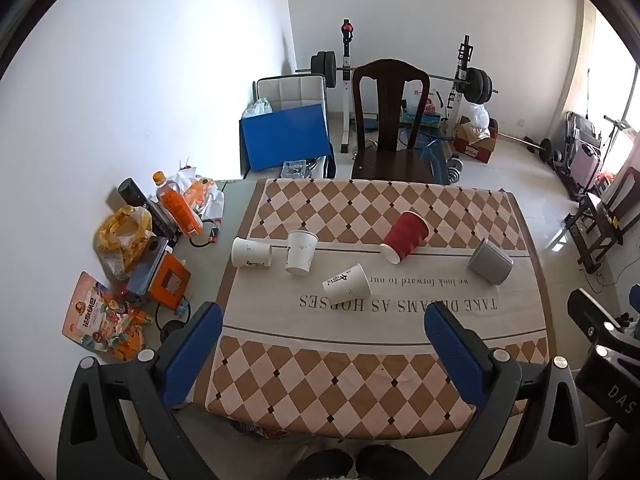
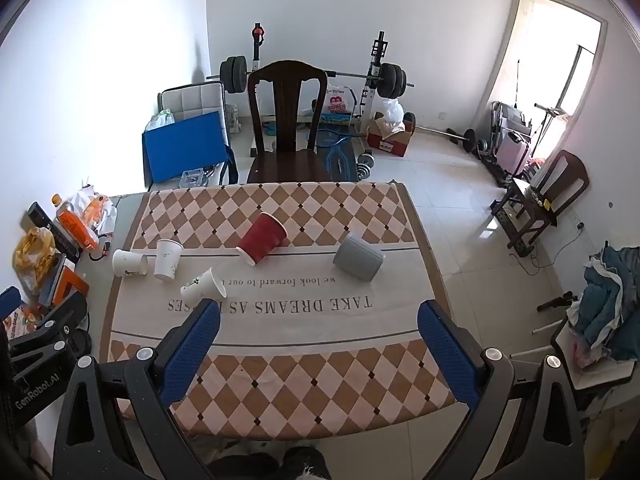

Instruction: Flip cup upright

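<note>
Red cup (image 1: 405, 237), grey cup (image 1: 490, 261) on sides, apparently empty; both jaws spread wide.

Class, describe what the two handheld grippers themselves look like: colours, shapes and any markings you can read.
Both match. The left gripper and right gripper each have two flat, rectangular blue finger pads with a dotted texture, on black angular plastic frames with triangular cut-outs and round silver bolts. In the right wrist view the other gripper's black body reads "GenRobot.AI"; in the left wrist view, "DAS" shows. No cables or sleeves are visible.
</note>
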Motion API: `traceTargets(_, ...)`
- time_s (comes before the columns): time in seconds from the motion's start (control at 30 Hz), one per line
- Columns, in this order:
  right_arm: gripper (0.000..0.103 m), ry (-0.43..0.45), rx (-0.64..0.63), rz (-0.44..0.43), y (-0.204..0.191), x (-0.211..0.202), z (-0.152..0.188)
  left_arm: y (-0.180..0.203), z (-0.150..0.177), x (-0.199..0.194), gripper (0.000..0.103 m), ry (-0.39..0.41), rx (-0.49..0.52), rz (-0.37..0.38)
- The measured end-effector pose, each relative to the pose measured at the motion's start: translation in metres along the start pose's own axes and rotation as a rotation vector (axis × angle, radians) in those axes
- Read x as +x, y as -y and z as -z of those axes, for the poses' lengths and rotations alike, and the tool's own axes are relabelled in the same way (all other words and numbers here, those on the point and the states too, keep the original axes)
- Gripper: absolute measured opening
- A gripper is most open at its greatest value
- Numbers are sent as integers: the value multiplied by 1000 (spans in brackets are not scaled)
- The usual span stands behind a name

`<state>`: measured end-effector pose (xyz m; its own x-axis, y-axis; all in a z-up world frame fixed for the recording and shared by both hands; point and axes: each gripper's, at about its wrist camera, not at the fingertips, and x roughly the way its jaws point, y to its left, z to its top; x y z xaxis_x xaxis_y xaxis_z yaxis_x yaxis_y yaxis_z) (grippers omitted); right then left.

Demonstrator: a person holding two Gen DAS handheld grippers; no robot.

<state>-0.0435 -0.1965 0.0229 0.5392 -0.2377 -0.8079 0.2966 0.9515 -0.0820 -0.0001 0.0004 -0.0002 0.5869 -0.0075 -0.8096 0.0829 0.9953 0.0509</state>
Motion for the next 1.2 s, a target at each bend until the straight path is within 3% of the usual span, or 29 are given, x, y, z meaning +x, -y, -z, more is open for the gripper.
traceTargets(1.2, 100, 20, -1, 0, 0, -4, 1, 11, -13, -10, 103, 10, 1, -6)
